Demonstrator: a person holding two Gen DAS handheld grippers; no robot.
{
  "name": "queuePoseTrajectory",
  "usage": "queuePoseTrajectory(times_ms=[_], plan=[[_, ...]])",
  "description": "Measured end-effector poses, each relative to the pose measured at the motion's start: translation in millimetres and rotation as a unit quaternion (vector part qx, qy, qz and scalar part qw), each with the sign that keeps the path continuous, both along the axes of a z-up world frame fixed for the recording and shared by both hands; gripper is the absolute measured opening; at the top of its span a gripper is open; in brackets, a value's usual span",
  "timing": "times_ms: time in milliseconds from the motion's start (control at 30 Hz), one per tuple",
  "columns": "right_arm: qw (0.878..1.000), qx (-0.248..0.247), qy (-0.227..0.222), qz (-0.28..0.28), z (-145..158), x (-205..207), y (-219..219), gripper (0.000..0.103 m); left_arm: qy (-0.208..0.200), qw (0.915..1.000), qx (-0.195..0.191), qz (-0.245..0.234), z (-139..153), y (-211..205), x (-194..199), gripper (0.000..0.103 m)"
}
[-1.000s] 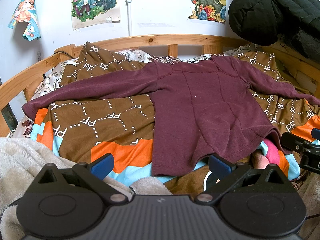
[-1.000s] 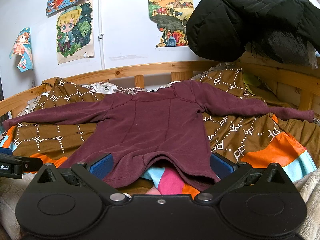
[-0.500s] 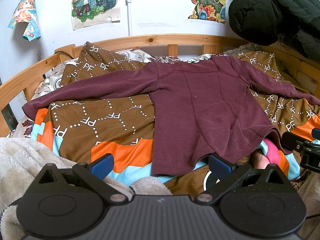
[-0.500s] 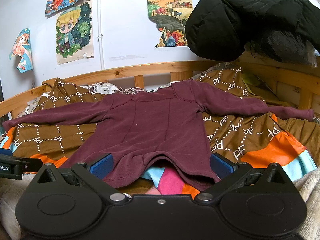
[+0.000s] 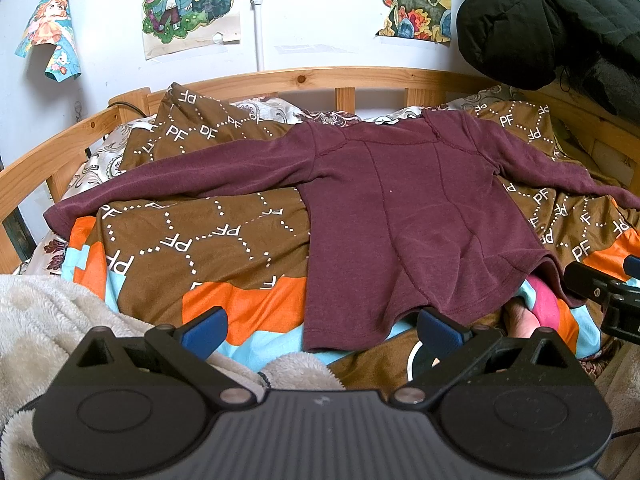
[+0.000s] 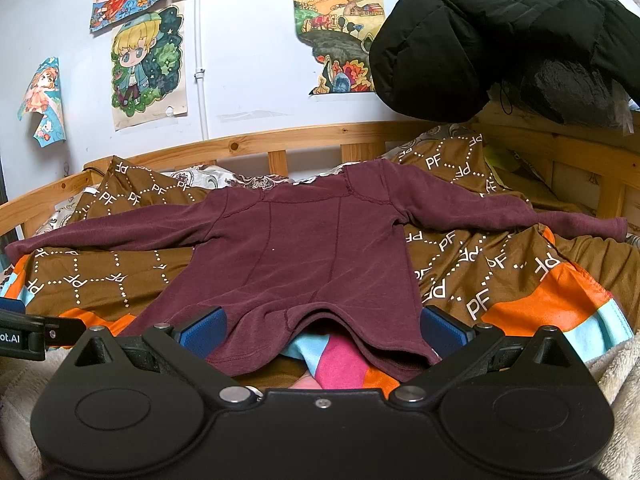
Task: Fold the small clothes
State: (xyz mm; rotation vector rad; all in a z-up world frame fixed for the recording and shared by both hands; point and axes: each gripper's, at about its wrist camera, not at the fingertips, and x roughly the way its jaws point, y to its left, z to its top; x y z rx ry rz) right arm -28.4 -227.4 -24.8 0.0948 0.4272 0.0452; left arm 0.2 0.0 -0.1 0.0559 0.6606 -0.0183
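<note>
Maroon top spread flat ahead of two open grippers

Maroon knit, long-sleeved, the top [image 5: 404,208] lies flat on a brown, orange and blue quilt [image 5: 208,240], neck away from both grippers, both sleeves stretched out sideways, hem nearest.

Left gripper [image 5: 322,328]: fingers spread wide apart, nothing between them. The hem's left corner lies just ahead of the gap, slightly toward the right finger [image 5: 438,326]. The body of the top runs forward and to the right from there. One sleeve reaches far out to the left ahead of the left finger. A cream fleece blanket [image 5: 44,320] bunches under and left of this gripper. The other gripper's black tip shows at the far right edge.

Right gripper [image 6: 322,330]: fingers also wide apart, gripping nothing. The hem sits directly ahead, spanning the whole gap between the blue pads [image 6: 204,330]; its middle arches up off the quilt, showing a pink patch [image 6: 340,362] beneath. Whether the pads touch the cloth cannot be told.

Beyond the top: a wooden bed rail [image 6: 280,140], drawings on the wall [image 6: 148,64], and a black padded jacket [image 6: 500,36] hanging up to the right.
</note>
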Motion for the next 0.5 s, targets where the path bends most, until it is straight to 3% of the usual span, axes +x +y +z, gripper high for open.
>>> queuePoseTrajectory(times_ms=[500], plan=[[1.0, 0.004, 0.006, -0.009, -0.2, 2.6, -5.5, 0.103, 0.017, 0.9998, 0.014, 0.005, -5.3, -3.2, 5.0, 0.102]])
